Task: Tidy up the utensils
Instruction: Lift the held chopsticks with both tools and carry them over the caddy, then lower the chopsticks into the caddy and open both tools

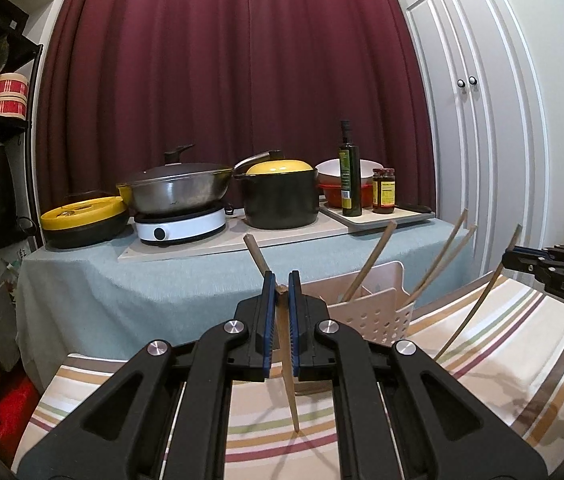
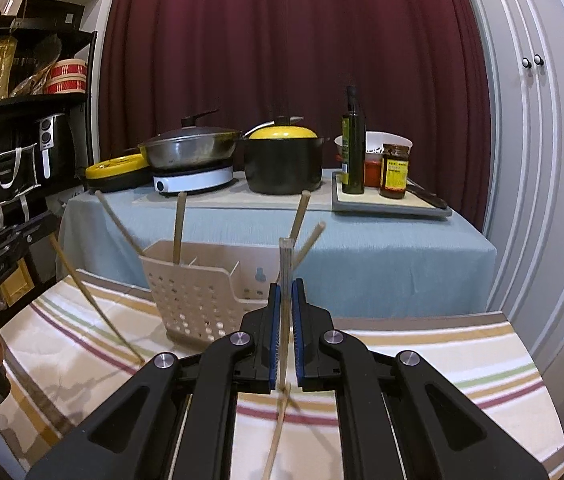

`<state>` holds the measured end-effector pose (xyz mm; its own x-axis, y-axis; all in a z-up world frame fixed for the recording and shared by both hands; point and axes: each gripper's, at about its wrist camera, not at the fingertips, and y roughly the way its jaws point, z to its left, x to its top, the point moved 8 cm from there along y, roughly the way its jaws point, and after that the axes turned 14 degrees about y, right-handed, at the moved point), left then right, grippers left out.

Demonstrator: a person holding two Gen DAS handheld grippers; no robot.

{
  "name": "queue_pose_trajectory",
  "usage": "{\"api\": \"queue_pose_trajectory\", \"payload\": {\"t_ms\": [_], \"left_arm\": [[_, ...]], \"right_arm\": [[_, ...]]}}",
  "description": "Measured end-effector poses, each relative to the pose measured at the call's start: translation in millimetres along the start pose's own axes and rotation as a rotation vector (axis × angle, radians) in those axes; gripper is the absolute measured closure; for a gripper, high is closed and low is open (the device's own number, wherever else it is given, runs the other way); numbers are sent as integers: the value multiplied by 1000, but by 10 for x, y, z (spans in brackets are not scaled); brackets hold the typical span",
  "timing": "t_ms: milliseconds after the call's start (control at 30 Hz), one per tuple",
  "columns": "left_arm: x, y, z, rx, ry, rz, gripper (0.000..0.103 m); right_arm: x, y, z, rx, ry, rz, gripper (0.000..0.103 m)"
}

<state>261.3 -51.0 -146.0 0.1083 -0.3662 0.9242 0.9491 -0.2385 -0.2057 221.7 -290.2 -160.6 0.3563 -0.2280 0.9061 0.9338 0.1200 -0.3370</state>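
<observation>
My left gripper is shut on a wooden chopstick that leans left, its tip resting on the striped tablecloth. My right gripper is shut on another chopstick, held nearly upright over the cloth. Each gripper shows in the other view: the right gripper at the far right, the left gripper at the far left, both with their chopsticks. A beige perforated utensil basket stands between them, a little further back, with several chopsticks leaning in it.
Behind stands a blue-covered table with a wok on an induction cooker, a black pot with a yellow lid, an oil bottle and a jar. A dark shelf is left, white cabinet doors right.
</observation>
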Motion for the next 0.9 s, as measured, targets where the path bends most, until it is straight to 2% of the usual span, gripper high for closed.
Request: {"api": "queue_pose_trajectory", "payload": {"t_ms": [300, 600, 900], "left_arm": [[116, 13, 97, -16, -33, 11, 96], [749, -228, 274, -31, -38, -71, 96], [1277, -350, 397, 13, -37, -159, 96]], "right_arm": [[210, -35, 81, 32, 15, -33, 96], [598, -284, 200, 89, 25, -79, 96], [1012, -486, 411, 115, -24, -182, 96]]}}
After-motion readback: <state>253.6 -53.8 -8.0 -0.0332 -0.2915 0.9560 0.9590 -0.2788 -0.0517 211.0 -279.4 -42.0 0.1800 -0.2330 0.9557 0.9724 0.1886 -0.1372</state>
